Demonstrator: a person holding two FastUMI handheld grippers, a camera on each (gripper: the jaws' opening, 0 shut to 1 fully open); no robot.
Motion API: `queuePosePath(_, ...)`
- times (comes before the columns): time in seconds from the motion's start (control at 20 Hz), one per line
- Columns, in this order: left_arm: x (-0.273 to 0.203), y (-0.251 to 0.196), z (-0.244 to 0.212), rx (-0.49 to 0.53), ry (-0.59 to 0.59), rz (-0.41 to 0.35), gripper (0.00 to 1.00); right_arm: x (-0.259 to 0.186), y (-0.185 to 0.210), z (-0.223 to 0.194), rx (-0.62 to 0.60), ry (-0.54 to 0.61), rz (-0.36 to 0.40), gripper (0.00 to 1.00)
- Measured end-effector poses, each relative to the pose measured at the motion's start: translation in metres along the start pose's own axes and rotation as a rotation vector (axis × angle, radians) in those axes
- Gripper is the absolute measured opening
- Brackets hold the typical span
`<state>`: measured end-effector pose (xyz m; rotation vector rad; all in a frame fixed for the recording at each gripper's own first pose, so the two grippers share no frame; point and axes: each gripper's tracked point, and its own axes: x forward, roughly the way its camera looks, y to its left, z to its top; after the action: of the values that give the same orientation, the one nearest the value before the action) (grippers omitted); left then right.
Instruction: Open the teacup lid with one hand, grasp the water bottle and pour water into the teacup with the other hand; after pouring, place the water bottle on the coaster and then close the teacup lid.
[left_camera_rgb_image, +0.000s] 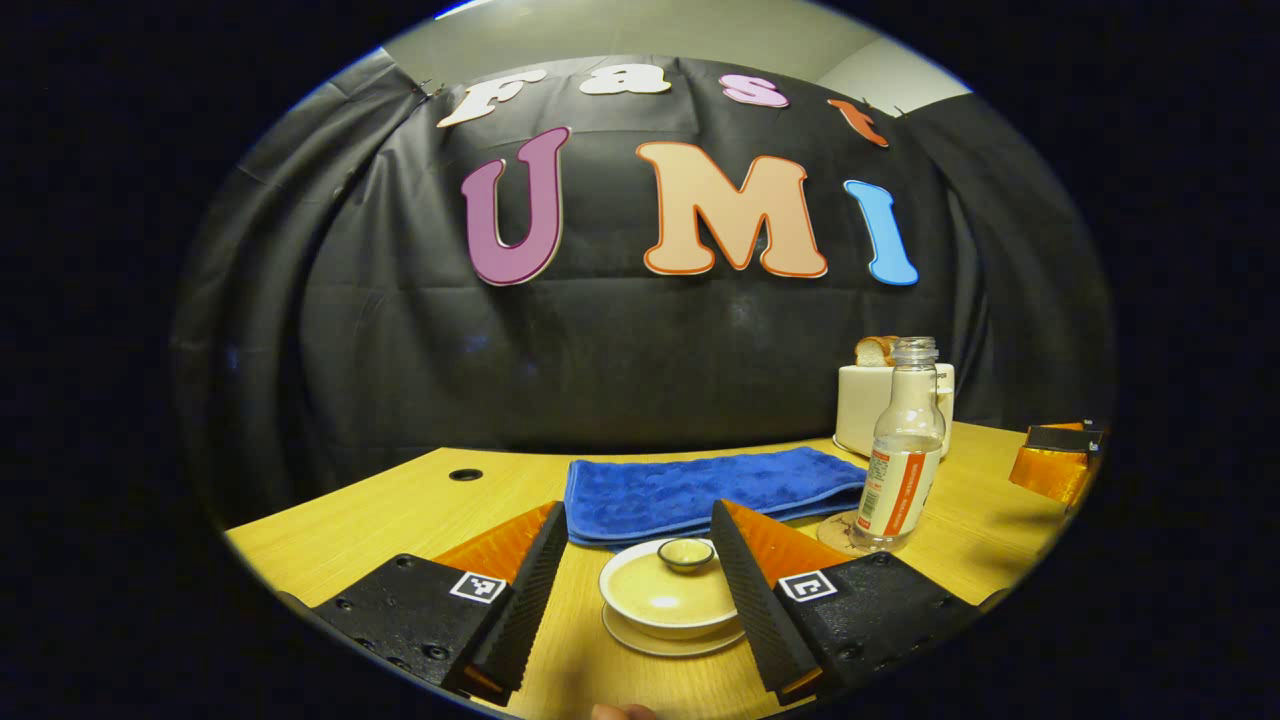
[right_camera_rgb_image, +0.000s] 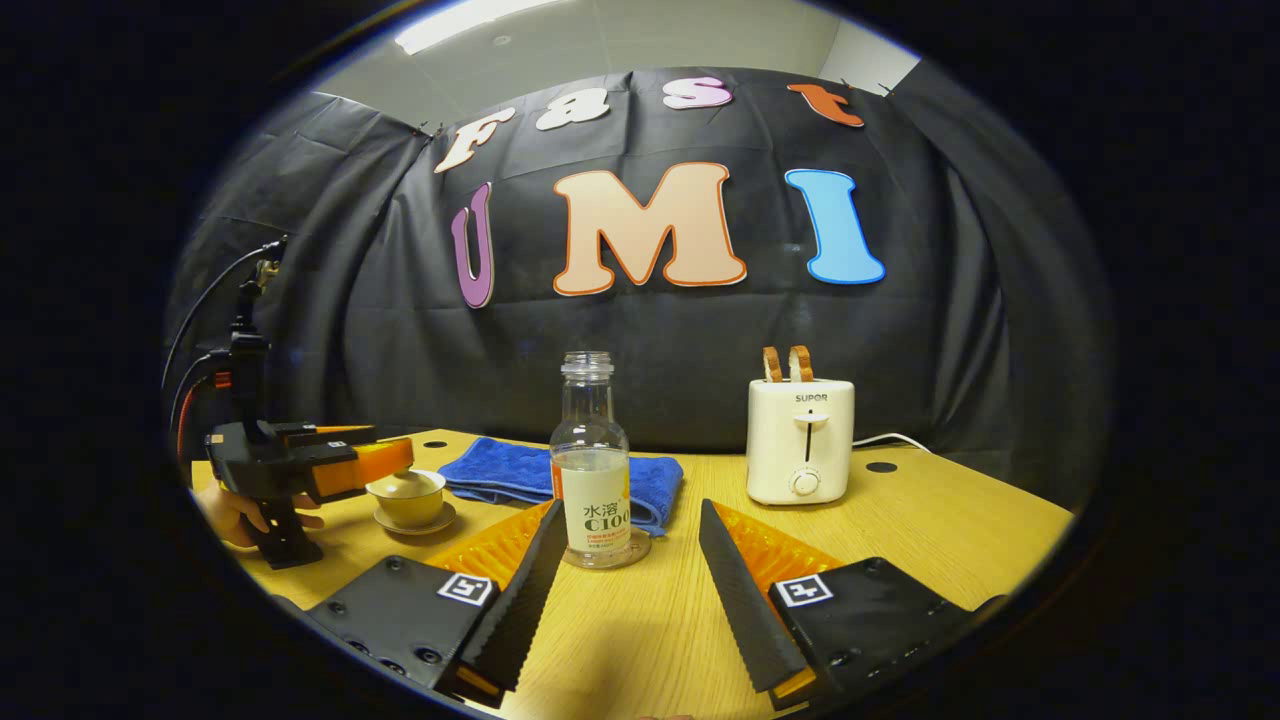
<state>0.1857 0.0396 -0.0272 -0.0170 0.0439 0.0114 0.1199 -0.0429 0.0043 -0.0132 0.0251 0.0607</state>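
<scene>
Your cream ceramic lidded teacup (left_camera_rgb_image: 668, 590) sits on its white saucer (left_camera_rgb_image: 672, 640) near you on the pale wooden table (left_camera_rgb_image: 400, 520), lid on, between your left gripper (left_camera_rgb_image: 630, 600)'s wide-spread fingers, untouched. One clear plastic water bottle (right_camera_rgb_image: 591, 465), uncapped and partly filled, stands on the round coaster (right_camera_rgb_image: 640, 550), right of the cup, ahead of your right gripper (right_camera_rgb_image: 625, 590), fingers also wide apart. The right gripper view adds your hand (right_camera_rgb_image: 235, 515) and the white toaster (right_camera_rgb_image: 800, 440) front with two slices. One folded blue towel (left_camera_rgb_image: 700, 490) lies behind.

Bare table (right_camera_rgb_image: 650, 630) lies between you and the water bottle (right_camera_rgb_image: 591, 470); the toaster (right_camera_rgb_image: 800, 440) stands off right, the folded blue towel (right_camera_rgb_image: 520, 468) just behind.
</scene>
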Motion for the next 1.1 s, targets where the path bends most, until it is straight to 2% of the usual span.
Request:
queuePosePath(0.25,-0.041,0.008,0.003,-0.005,-0.014,0.05,0.86,-0.013,-0.005,0.001,0.0,-0.002,-0.038,0.86)
queuePosePath(0.3,-0.054,0.007,0.003,-0.001,-0.011,0.052,0.9,-0.018,-0.003,0.001,0.0,-0.002,-0.039,0.82)
queuePosePath(0.35,-0.066,0.008,0.003,-0.003,-0.016,0.063,0.91,-0.023,-0.001,0.0,0.0,-0.002,-0.038,0.86)
queuePosePath(0.5,-0.099,0.005,0.006,0.002,-0.018,0.071,1.0,-0.042,0.003,0.001,0.0,-0.002,-0.044,0.86)
queuePosePath(0.6,-0.117,-0.002,0.004,0.001,-0.017,0.062,0.95,-0.054,0.01,0.002,0.0,-0.002,-0.036,0.86)
queuePosePath(0.7,-0.132,-0.003,0.004,0.0,-0.015,0.064,0.95,-0.063,0.014,0.002,0.001,0.001,-0.029,0.9)
queuePosePath(0.8,-0.146,-0.005,0.004,-0.001,-0.014,0.073,0.95,-0.074,0.018,0.002,0.001,-0.001,-0.022,0.86)
queuePosePath(0.85,-0.152,-0.007,0.004,0.001,-0.015,0.074,0.95,-0.08,0.022,0.003,0.0,-0.002,-0.017,0.89)
queuePosePath(0.9,-0.157,-0.01,0.004,0.002,-0.01,0.071,0.95,-0.086,0.025,0.003,0.002,-0.001,-0.015,0.82)
queuePosePath(0.95,-0.162,-0.013,0.003,0.003,-0.009,0.07,0.95,-0.093,0.026,0.004,0.002,-0.003,-0.013,0.89)
queuePosePath(1.0,-0.165,-0.015,0.004,0.006,-0.011,0.068,0.95,-0.101,0.03,0.004,0.003,-0.001,-0.008,0.86)
queuePosePath(1.1,-0.17,-0.02,0.003,0.006,-0.005,0.059,0.95,-0.111,0.037,0.003,0.007,-0.001,0.005,0.89)
